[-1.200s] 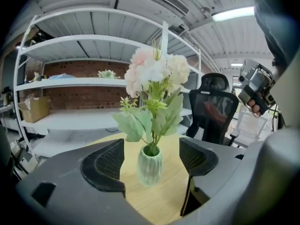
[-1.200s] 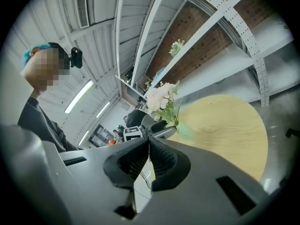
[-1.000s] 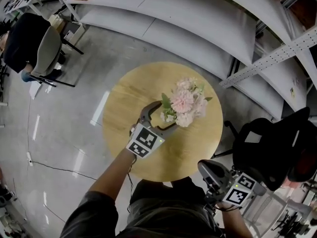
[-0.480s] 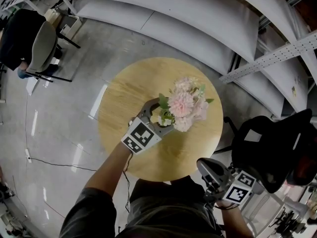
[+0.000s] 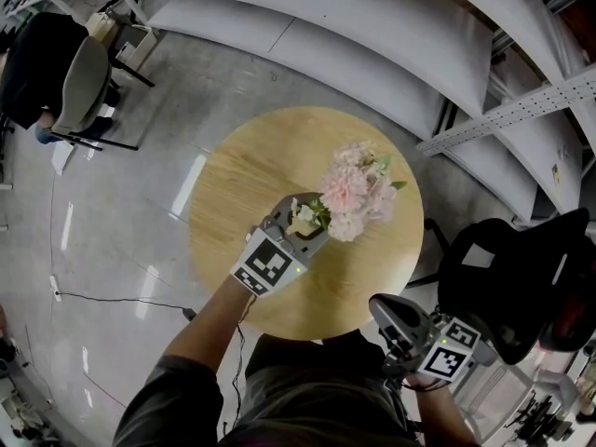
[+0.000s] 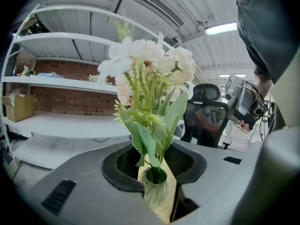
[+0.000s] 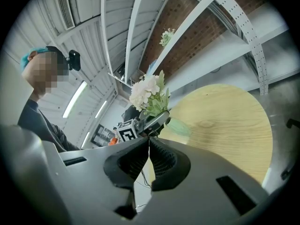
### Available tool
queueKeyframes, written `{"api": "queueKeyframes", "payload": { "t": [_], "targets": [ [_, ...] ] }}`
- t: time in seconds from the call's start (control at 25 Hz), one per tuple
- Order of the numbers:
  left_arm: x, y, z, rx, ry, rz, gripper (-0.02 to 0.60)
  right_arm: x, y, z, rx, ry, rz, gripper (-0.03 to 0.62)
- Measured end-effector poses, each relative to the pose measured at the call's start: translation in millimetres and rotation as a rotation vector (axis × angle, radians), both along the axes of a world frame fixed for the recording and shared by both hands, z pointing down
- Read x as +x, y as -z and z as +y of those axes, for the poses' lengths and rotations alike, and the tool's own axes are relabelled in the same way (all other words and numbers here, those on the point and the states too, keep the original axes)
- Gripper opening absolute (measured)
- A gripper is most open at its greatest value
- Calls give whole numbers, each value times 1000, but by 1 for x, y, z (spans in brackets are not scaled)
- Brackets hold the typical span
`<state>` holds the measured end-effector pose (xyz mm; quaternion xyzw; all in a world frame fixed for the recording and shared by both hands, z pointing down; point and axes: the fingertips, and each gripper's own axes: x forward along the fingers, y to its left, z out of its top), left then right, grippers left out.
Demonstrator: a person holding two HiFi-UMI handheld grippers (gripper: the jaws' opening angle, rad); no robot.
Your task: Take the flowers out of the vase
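Light wood is what the round desk point(image 5: 247, 170) is made of, and the small greenish ribbed vase point(image 6: 157, 193) is stood upright at roughly its middle. The flowers point(image 5: 356, 190) are all in it, pale pink and white blooms over green leaves, and the bunch is leaned toward the desk's right edge as seen from the head view. The left tongs point(image 5: 307, 214) have been brought in from the near edge and are placed around the vase, one jaw on each side of its neck. Those jaws are closing. In the left gripper view a thin strip of wood can be made out between the vase and one jaw, so a firm pinch isn't shown yet, tbh. The right tongs point(image 5: 384, 310) are held just off the desk's near edge toward the right, well apart from the vase. Their jaws are pressed together with nothing between them, which is plain in the right gripper view. A black chair point(image 5: 507, 273) is parked just past the desk's right edge, on a grey floor point(image 5: 112, 240).
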<state>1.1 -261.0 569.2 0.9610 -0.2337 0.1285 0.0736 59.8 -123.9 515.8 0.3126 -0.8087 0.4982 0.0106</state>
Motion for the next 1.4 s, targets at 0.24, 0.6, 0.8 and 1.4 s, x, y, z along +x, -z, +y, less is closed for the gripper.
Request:
{"api": "queueKeyframes", "payload": {
  "t": [0.24, 0.6, 0.8, 1.4],
  "targets": [
    [-9, 15, -2, 16, 35, 18, 106, -7, 8, -6, 26, -1, -12, 15],
    [-11, 64, -5, 53, 45, 53, 81, -7, 35, -11, 88, -2, -38, 15],
    [-9, 101, 0, 74, 55, 89, 78, 2, 53, -11, 130, -26, -59, 15],
    [-9, 212, 9, 191, 81, 117, 74, 17, 114, -19, 286, -43, -121, 15]
  ]
}}
